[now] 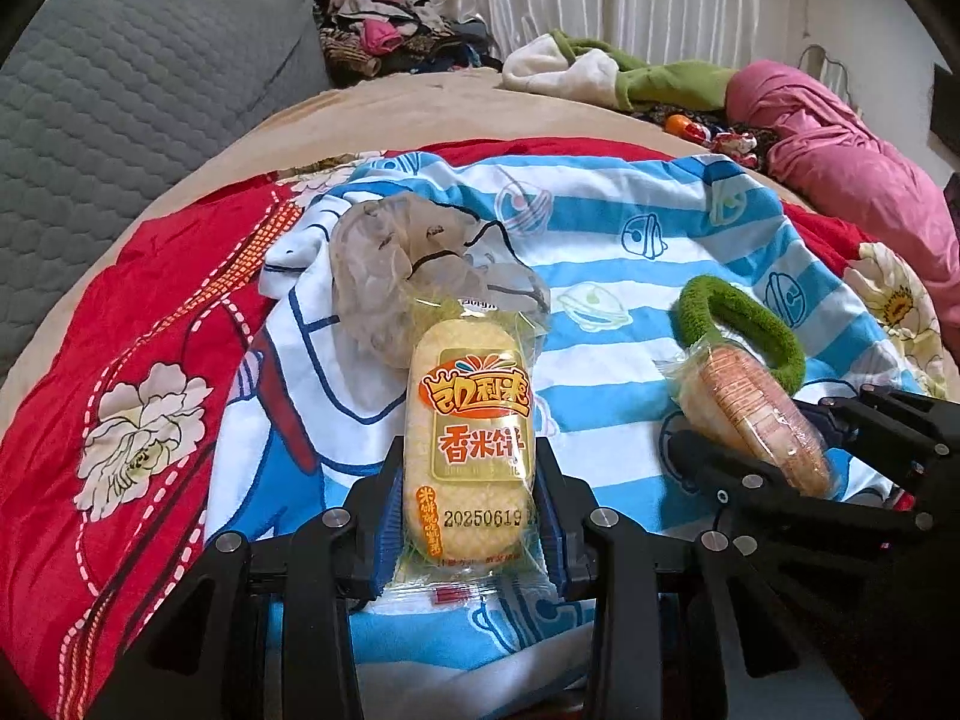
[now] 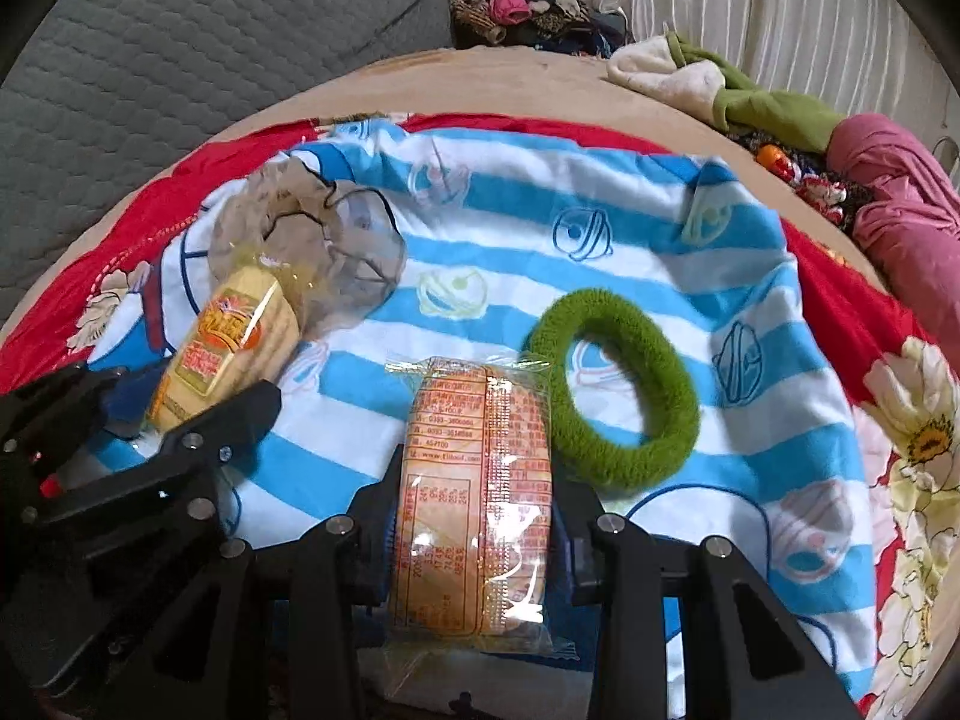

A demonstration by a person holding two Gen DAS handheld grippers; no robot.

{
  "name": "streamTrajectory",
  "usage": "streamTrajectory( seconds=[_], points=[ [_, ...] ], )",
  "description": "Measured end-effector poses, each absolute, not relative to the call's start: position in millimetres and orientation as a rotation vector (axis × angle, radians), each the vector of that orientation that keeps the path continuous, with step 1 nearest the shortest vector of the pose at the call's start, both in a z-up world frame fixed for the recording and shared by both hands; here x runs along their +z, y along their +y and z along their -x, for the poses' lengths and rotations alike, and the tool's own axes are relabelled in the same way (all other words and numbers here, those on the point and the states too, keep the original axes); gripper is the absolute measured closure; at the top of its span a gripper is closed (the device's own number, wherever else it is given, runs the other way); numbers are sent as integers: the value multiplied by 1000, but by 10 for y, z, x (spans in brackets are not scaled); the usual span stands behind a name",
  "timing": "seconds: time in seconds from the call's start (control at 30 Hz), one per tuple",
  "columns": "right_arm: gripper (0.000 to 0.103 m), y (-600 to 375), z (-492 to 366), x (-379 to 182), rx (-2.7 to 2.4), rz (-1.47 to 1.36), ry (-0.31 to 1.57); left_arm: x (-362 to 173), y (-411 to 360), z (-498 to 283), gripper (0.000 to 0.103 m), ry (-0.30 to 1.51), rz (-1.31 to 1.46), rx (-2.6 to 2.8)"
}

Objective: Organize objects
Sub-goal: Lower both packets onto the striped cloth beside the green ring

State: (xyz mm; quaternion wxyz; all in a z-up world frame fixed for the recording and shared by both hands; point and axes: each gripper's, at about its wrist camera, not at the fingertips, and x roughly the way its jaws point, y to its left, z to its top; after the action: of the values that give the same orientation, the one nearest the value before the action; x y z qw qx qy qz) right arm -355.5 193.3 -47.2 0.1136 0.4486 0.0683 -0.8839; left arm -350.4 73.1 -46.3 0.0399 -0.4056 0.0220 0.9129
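My left gripper [image 1: 471,498] is shut on a yellow rice-cracker packet [image 1: 468,438], label side up; the same packet [image 2: 225,354] shows at the left of the right wrist view. My right gripper [image 2: 474,516] is shut on a second rice-cracker packet [image 2: 477,504], its printed back side facing up; this packet [image 1: 756,414] appears at the right of the left wrist view. Both packets hang just over a blue-and-white striped cloth [image 1: 600,252]. A fuzzy green ring [image 2: 612,384] lies on the cloth, just right of the right packet. A crumpled grey mesh pouch [image 1: 408,264] lies beyond the left packet.
The striped cloth lies over a red floral sheet [image 1: 138,324] on a bed. A grey quilted cushion [image 1: 120,90] stands at the far left. A clothes pile [image 1: 384,30], a green-and-white garment [image 1: 630,72] and a pink bundle [image 1: 840,150] line the far edge.
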Motion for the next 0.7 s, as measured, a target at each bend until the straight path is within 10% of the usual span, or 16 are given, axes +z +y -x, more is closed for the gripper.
streamTrajectory(
  seconds=[0.7],
  points=[
    [64,1961,3534,-469,-2594,-1333,168,-506,743,3519,61,74,1255,2785]
  ],
)
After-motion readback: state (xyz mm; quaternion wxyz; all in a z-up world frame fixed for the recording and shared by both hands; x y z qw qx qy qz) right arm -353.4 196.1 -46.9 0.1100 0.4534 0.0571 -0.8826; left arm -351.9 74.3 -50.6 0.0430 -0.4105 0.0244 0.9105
